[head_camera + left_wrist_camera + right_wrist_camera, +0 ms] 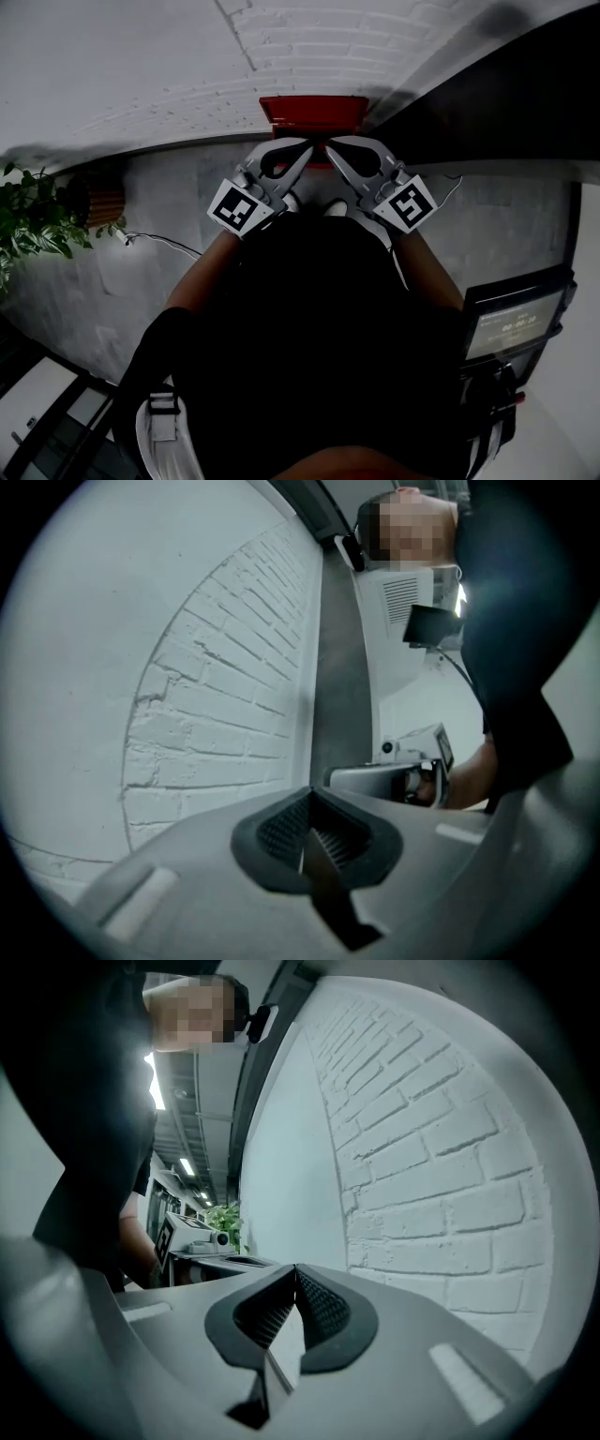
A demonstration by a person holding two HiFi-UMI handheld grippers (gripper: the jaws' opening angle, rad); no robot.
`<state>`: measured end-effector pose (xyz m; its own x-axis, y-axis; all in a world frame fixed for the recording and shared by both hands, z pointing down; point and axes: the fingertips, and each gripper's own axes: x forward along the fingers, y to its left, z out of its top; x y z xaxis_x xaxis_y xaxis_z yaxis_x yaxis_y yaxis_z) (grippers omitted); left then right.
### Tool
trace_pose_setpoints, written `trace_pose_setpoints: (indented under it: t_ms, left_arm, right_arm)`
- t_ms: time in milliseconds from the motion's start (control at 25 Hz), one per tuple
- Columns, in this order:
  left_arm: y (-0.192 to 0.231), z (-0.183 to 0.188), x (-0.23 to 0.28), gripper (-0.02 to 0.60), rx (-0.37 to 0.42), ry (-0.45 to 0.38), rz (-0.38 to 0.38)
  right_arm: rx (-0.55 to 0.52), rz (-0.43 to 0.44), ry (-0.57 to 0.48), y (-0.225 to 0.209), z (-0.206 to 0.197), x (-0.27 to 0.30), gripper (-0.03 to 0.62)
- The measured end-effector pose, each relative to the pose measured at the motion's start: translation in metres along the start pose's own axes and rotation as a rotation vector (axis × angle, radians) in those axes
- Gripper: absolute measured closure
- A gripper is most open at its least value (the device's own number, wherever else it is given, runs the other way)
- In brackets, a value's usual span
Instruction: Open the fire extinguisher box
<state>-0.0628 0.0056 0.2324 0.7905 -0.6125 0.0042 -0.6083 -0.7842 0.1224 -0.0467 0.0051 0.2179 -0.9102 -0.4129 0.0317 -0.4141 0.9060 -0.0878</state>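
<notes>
Both shut and empty, left tool (300, 150) and right tool (337, 148) point toward the red box (312, 111) at twelve o'clock, likely readying to open it.

Head view: taken from above, faced steeply down over a dark torso (309, 319) toward the foot of a white brick wall (309, 56). A red box (312, 111) is seen farther off.

Left gripper view: carried on the left gripper (307, 144) and aimed along its jaws. The wall is close at left, and the right gripper (330, 142) is caught beyond.

Right gripper view: mirrored, with the wall close at right and the left gripper and a plant (223, 1215) caught at left.

The wall is shared by all three views. The plant is shared with the head view.
</notes>
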Motion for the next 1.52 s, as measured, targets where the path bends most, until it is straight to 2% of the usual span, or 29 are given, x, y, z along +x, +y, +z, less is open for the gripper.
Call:
trace_pose_setpoints:
  t_ms: [1520]
  left_arm:
    - [-0.001, -0.009, -0.002, 0.580, 0.002, 0.031, 0.008]
  right_arm:
    - [0.038, -0.029, 0.004, 0.000, -0.007, -0.002, 0.583]
